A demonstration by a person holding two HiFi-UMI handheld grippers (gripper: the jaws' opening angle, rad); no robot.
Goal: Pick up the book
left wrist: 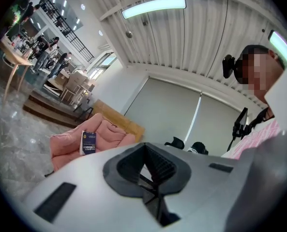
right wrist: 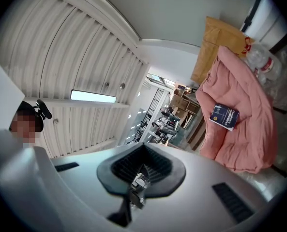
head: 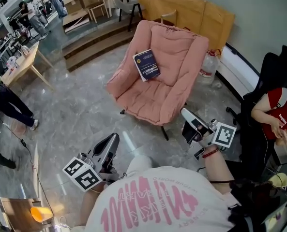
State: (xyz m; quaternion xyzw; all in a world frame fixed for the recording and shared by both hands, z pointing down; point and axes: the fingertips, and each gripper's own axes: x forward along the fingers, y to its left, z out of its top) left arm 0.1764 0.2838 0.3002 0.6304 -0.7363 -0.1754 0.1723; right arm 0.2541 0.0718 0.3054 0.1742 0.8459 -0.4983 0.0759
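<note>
Holding left claw (head: 113, 140) and right claw (head: 185, 113) low by body, jaws of both pressed together, gripping nothing. Needing jaws spreading first, likely; then reaching forward, approaching free upper edge of book (head: 146, 65), pinching across thin cover-to-cover width, avoiding snagging soft padding. Resting propped on pink armchair (head: 174, 88), leaning against backrest, well apart from both claws; showing dark blue cover, pale lettering, white page edge.

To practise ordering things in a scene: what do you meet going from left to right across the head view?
wooden table → blue book → water bottle → seated person in red
</note>
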